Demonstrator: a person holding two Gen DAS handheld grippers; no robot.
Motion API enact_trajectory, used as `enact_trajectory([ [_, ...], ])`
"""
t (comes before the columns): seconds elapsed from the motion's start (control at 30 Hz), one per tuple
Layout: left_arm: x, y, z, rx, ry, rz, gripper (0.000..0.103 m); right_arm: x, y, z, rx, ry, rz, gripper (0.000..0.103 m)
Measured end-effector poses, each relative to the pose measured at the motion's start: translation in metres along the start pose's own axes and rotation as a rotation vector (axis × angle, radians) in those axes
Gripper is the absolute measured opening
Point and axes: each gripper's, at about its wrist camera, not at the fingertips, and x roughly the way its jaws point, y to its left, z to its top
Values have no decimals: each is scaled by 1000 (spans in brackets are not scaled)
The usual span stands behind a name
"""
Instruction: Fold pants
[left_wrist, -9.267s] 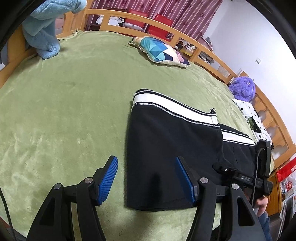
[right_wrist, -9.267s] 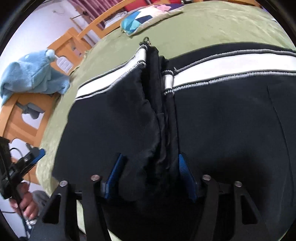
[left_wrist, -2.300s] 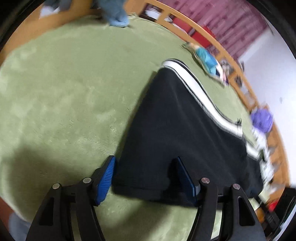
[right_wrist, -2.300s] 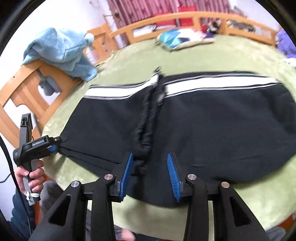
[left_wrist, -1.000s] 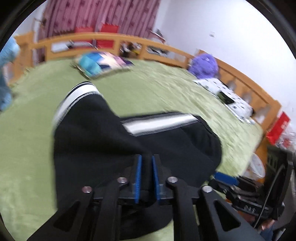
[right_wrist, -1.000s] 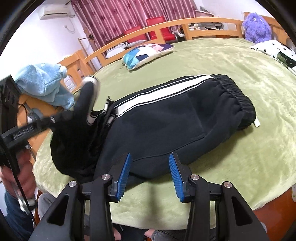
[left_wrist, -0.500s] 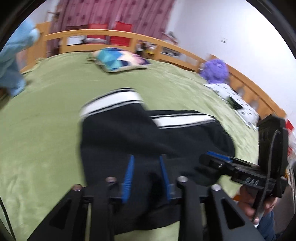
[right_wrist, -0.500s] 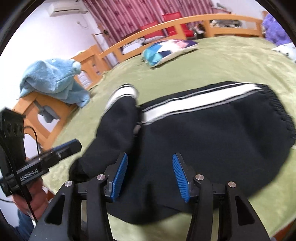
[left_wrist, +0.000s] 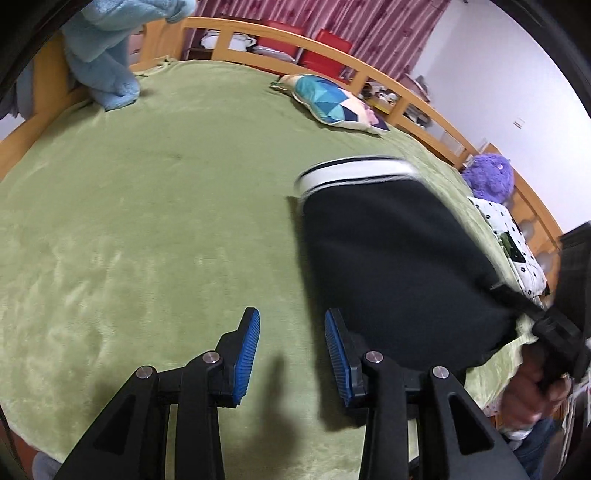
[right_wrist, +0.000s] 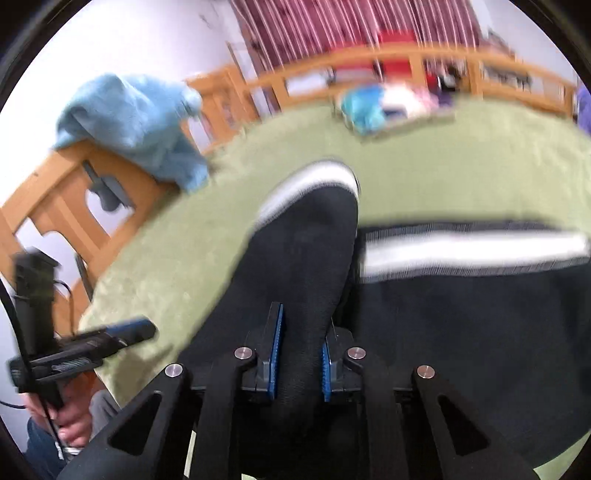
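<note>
Half a second ago our left gripper (left_wrist: 291, 354) stood over the black cloth with its jaws partly closed; now they are spread and empty above bare green blanket (left_wrist: 147, 221), just beside the edge of the pants (left_wrist: 388, 266), so we have let go of the leg we carried over. Our right gripper (right_wrist: 298, 354), open a moment ago, is now pinched on a fold of the pants (right_wrist: 443, 314), which lie doubled on the bed with the white stripe up. We judge the first fold laid, the right now taking over for the next.
</note>
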Motion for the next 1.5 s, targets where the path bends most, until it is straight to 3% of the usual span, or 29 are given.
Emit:
enact_trajectory([
  [0.13,-1,-9,2,13,-5,-1,35,-35,-26,27,4,-83,-54,16],
  [0.33,13,-36,5,53,8,-5,35,-77,-112,42,74,-109,-180,16],
  [0.6,49,-98,4,152,64,-44,35,-122,-235,6,170,-127,-400,16],
  [0.7,59,-121,2,183,83,-77,35,-115,-277,-17,263,-50,-367,18],
  [0.73,62,-130,2,195,90,-88,35,-110,-285,-26,290,-21,-341,24],
  [0.8,65,-148,0,219,105,-112,35,-109,-289,-36,289,6,-349,30],
  [0.9,65,-167,-1,239,113,-159,35,-131,-278,-40,260,-77,-372,31],
  [1.0,69,-184,-7,241,140,-210,35,-141,-265,-42,240,-130,-310,33],
  [1.1,86,-197,-24,273,201,-201,35,-120,-253,-51,181,-68,-339,35],
  [1.2,97,-198,-42,303,192,-133,40,-107,-255,-67,185,-55,-360,34],
  [1.33,92,-190,-33,267,211,-164,42,-119,-260,-63,211,-17,-327,35],
  [1.4,89,-189,-23,284,183,-123,46,-130,-260,-53,205,-36,-332,43],
  [1.47,90,-193,-11,316,145,-62,58,-135,-261,-43,197,-72,-343,69],
  [1.5,92,-195,-6,313,140,-45,67,-133,-263,-38,190,-78,-340,70],
])
